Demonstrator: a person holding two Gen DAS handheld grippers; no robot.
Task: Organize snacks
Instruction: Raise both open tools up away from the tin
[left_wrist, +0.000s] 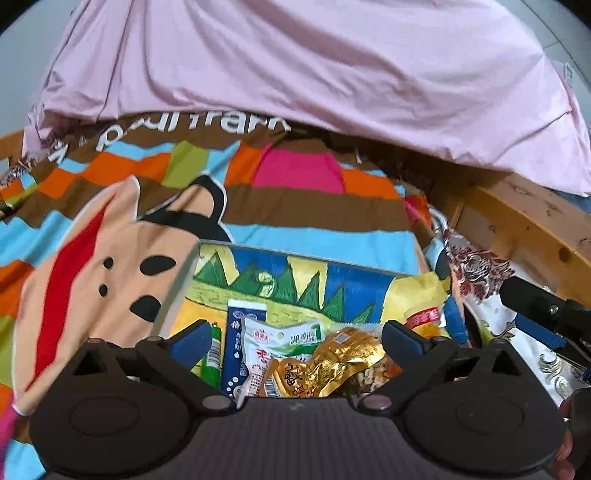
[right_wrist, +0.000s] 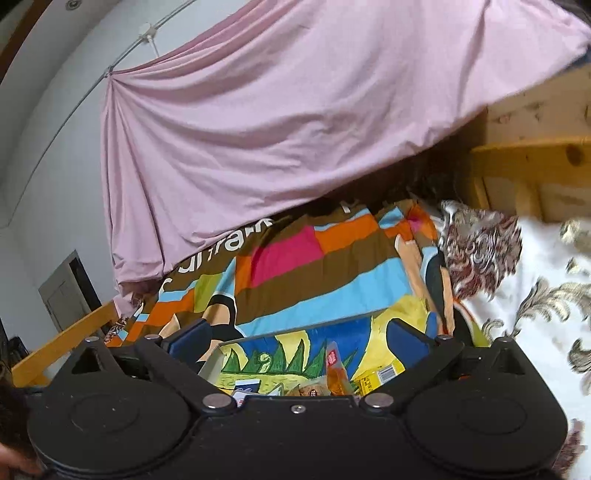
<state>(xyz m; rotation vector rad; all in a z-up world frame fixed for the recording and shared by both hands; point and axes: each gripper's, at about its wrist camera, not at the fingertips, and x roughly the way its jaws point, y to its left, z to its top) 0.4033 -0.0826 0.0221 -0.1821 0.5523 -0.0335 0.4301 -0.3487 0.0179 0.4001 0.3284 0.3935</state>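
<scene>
Several snack packs lie in a box with a painted dinosaur lining (left_wrist: 295, 273): a gold foil pack (left_wrist: 332, 365), a white and green pack (left_wrist: 284, 339), a navy and white pack (left_wrist: 238, 332) and a green one (left_wrist: 213, 354). My left gripper (left_wrist: 295, 339) is open just above these packs, holding nothing. My right gripper (right_wrist: 299, 339) is open and empty over the same box (right_wrist: 295, 347), where an orange pack (right_wrist: 336, 369) and a yellow barcoded pack (right_wrist: 380, 376) show. The right gripper also shows at the right edge of the left wrist view (left_wrist: 546, 317).
The box rests on a colourful striped blanket (left_wrist: 314, 214) on a bed. A pink sheet (left_wrist: 295, 62) hangs behind. A wooden bed frame (left_wrist: 524, 225) and a white floral quilt (right_wrist: 535, 288) lie to the right. A grey wall (right_wrist: 55, 166) is at left.
</scene>
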